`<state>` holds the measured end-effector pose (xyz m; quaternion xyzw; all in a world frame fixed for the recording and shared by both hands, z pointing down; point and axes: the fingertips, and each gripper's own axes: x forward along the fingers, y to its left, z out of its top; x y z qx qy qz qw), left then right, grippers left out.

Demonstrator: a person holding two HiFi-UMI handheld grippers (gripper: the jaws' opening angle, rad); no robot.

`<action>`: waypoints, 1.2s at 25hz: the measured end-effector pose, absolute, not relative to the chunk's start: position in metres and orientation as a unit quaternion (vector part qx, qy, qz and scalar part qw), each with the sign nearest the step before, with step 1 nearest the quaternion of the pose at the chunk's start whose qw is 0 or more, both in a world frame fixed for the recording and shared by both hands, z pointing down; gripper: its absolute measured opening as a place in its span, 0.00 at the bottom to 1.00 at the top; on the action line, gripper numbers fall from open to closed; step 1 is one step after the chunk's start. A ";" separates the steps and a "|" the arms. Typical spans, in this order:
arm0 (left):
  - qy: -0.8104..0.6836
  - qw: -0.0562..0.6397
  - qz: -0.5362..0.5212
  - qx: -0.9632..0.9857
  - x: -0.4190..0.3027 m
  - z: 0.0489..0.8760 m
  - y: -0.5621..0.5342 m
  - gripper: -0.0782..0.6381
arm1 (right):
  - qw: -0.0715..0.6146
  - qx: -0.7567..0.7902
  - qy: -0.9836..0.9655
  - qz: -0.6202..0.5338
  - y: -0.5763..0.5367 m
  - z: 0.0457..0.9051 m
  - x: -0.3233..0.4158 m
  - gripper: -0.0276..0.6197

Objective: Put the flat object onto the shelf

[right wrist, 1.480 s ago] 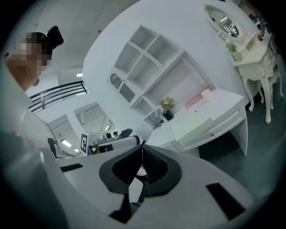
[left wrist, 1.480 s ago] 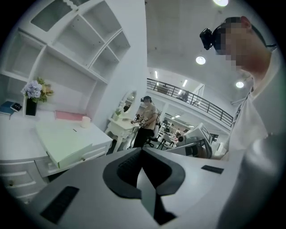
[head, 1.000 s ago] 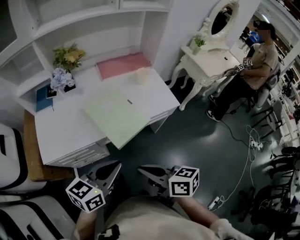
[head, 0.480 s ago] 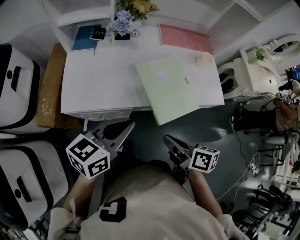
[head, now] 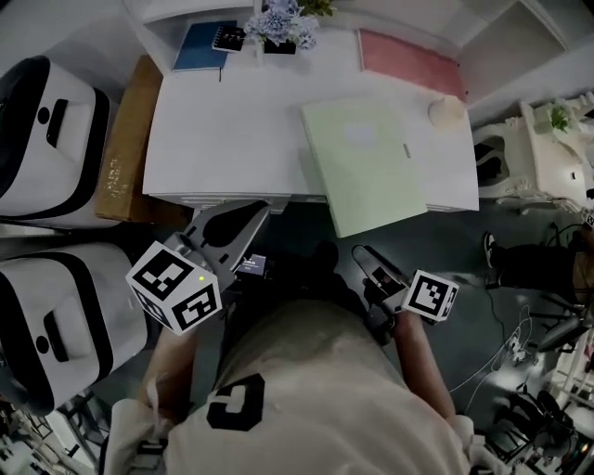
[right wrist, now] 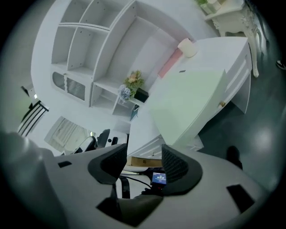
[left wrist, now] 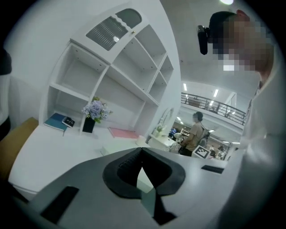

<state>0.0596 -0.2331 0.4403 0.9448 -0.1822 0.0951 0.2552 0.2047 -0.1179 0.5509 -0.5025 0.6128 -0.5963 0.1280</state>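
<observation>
The flat object, a pale green board (head: 367, 162), lies on the white desk (head: 232, 130) with its near corner hanging over the front edge; it also shows in the right gripper view (right wrist: 187, 100) and the left gripper view (left wrist: 117, 146). White shelves (left wrist: 120, 67) (right wrist: 85, 40) rise behind the desk. My left gripper (head: 263, 211) (left wrist: 141, 149) is shut and empty, just short of the desk's front edge, left of the board. My right gripper (head: 359, 252) (right wrist: 143, 156) hangs below the board's overhanging corner; its jaws have just been opening, with nothing between them.
A pink flat pad (head: 408, 63), a cream round object (head: 447, 109), a blue book (head: 200, 46) and a flower vase (head: 283, 23) sit on the desk. White-and-black seats (head: 46, 121) and a wooden surface (head: 125, 139) stand to the left. A white dressing table (head: 543, 139) stands right. A person (left wrist: 194, 134) sits beyond.
The view has swung round to face the desk squarely. Both grippers have come closer to its front edge. The right gripper's jaws have opened; the left stays shut.
</observation>
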 end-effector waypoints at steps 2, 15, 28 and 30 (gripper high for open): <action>-0.213 0.255 0.093 0.939 0.058 0.439 -0.241 0.13 | 0.138 -0.486 0.610 -0.611 -0.122 0.557 0.212 0.44; -0.222 0.244 0.123 0.936 0.117 0.434 -0.233 0.13 | 0.166 -0.419 0.531 -0.718 -0.118 0.632 0.254 0.68; -0.248 0.249 0.136 0.926 0.086 0.439 -0.238 0.13 | 0.235 -0.363 0.554 -0.712 -0.149 0.690 0.259 0.69; -0.254 0.249 0.134 0.925 0.079 0.439 -0.240 0.13 | 0.253 -0.357 0.561 -0.703 -0.152 0.688 0.259 0.69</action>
